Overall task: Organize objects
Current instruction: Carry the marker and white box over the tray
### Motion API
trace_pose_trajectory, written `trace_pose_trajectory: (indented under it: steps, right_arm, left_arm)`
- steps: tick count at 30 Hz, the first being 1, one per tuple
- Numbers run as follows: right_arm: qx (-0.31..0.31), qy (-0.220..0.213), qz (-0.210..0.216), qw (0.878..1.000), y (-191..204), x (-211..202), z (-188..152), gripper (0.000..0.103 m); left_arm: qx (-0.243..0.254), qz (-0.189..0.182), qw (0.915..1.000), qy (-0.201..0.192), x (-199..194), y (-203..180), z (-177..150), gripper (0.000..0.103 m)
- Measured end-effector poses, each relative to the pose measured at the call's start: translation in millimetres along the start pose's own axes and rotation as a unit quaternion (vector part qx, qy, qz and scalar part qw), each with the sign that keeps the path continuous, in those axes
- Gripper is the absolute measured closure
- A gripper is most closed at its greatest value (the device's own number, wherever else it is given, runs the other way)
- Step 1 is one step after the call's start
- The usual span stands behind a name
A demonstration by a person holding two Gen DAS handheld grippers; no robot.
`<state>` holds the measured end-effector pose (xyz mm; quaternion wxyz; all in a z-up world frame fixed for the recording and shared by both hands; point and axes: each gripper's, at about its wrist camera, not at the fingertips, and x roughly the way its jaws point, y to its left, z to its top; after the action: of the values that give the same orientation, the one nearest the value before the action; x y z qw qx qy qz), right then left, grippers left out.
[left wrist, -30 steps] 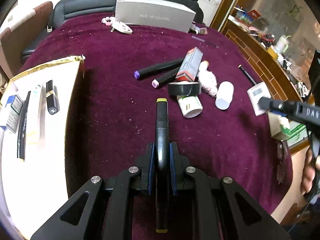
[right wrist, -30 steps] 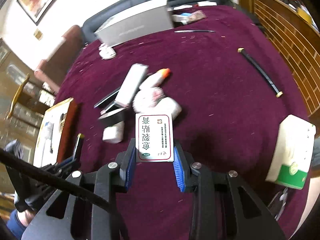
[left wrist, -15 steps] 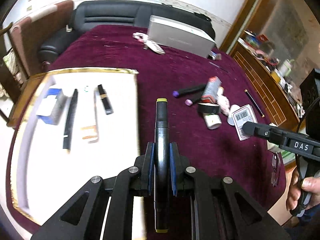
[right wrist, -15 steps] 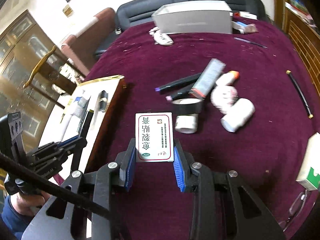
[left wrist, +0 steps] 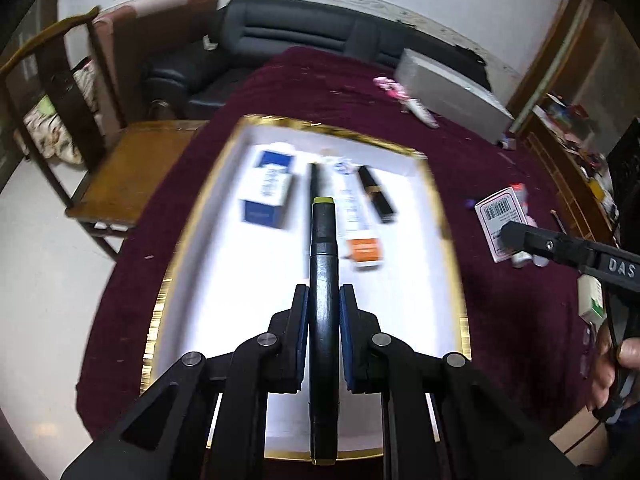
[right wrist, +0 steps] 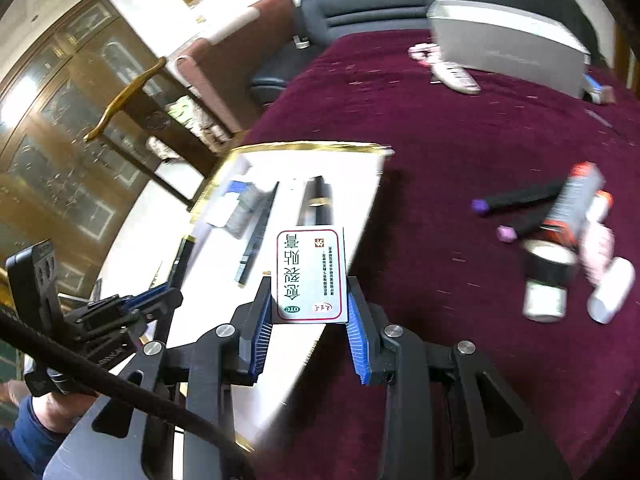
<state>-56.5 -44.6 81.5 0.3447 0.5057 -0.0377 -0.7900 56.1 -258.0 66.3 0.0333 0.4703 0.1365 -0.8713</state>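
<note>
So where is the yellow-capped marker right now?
The yellow-capped marker is clamped in the left gripper, seen at the centre of the left wrist view, held over the white gold-rimmed tray with its cap toward the black pen.

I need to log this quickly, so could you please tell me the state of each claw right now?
Left claw: closed on a black yellow-capped marker.
Right claw: closed on a small white red-bordered box.

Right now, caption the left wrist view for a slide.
Left gripper carries a yellow-capped marker over the gold-rimmed white tray.
</note>
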Motion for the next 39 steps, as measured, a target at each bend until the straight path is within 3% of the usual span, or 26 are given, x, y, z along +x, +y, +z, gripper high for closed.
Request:
trace_pose_trajectory:
  steps: [8,14,23,31,39]
  right_arm:
    - [-0.017,0.055,0.026,0.998,42,59,2,0.071]
    - [-0.034,0.09,0.019,0.995,61,85,-1,0.071]
    - [-0.046,0.108,0.027,0.993,85,115,11,0.071]
    - [-0.015,0.121,0.035,0.992,87,138,20,0.071]
    - [-0.02,0.119,0.011,0.993,94,150,22,0.071]
  left_arm:
    - [-0.015,0.011,0.9998,0.01,8,31,7,0.091]
    - [-0.023,0.004,0.9996,0.017,21,43,10,0.091]
    - [-0.022,0.01,0.9992,0.031,31,59,9,0.091]
    - [-0.02,0.012,0.9989,0.041,34,68,1,0.091]
    - [-0.013,0.011,0.9986,0.05,38,65,-5,0.091]
